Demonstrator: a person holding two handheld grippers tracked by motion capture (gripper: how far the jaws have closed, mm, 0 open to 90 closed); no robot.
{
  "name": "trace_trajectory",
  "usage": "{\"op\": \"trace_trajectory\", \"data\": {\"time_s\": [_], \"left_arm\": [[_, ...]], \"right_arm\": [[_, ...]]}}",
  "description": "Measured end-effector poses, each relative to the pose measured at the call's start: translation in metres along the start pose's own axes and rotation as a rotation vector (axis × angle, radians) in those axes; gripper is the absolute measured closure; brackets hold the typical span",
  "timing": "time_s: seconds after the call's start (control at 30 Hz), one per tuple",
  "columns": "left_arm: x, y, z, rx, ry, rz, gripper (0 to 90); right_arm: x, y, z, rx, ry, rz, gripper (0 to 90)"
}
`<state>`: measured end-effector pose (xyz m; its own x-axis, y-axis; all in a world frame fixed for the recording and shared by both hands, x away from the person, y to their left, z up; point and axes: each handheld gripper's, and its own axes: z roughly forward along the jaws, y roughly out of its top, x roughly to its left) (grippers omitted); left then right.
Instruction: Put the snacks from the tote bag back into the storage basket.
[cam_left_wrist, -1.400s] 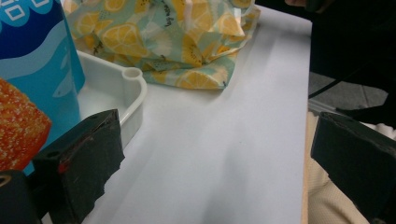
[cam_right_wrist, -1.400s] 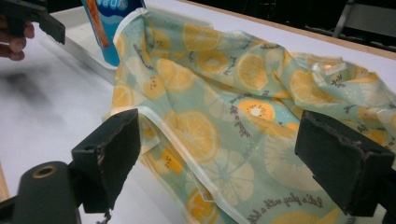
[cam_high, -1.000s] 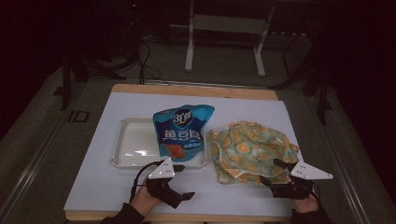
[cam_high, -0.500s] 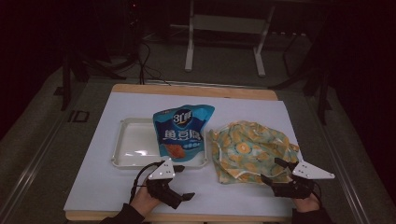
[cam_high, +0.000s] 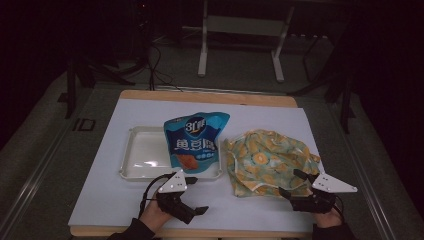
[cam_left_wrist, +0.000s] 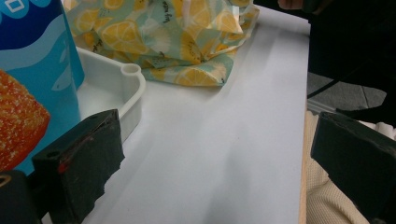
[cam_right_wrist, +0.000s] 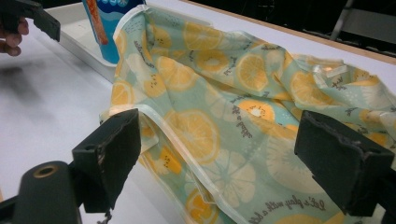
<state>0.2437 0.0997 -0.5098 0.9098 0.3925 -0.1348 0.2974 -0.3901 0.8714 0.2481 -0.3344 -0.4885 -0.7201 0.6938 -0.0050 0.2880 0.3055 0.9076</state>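
So far nothing has been picked up, and the work looks to be at its very start. Furthest left, the white tray lies flat on the table, ahead of the left gripper and a little to the left of its fingers. That gripper rests low near the table's near edge with its jaws spread wide and nothing between them; in the left gripper view only bare tabletop lies in the gap, with the tray's rounded corner just past the left-hand finger. The blue snack bag stands on the right end of the tray, leaning a little, just ahead of these fingers and untouched.

Next to the right, the fruit-print bag lies crumpled on the table, close beside the tray and the snack bag. The right gripper is at its near edge, jaws also wide apart. In the right gripper view the bag's pale-trimmed near edge runs between the two fingers, one finger at its left corner, yet neither pad has closed on it; whether a pad brushes the material cannot be told.

Judging by this, the right gripper is lined up for a first grasp on the fruit-print bag, perhaps to open it for the snack bag. Gripping, opening and any loading all remain to be done.
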Motion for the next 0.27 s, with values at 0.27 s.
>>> {"op": "trace_trajectory", "data": {"time_s": [0.27], "left_arm": [[-0.0007, 0.0000, -0.0011, -0.007, -0.003, 0.001, 2.8]], "right_arm": [[0.0004, -0.0002, -0.0005, -0.018, 0.000, -0.011, 14.6]]}}
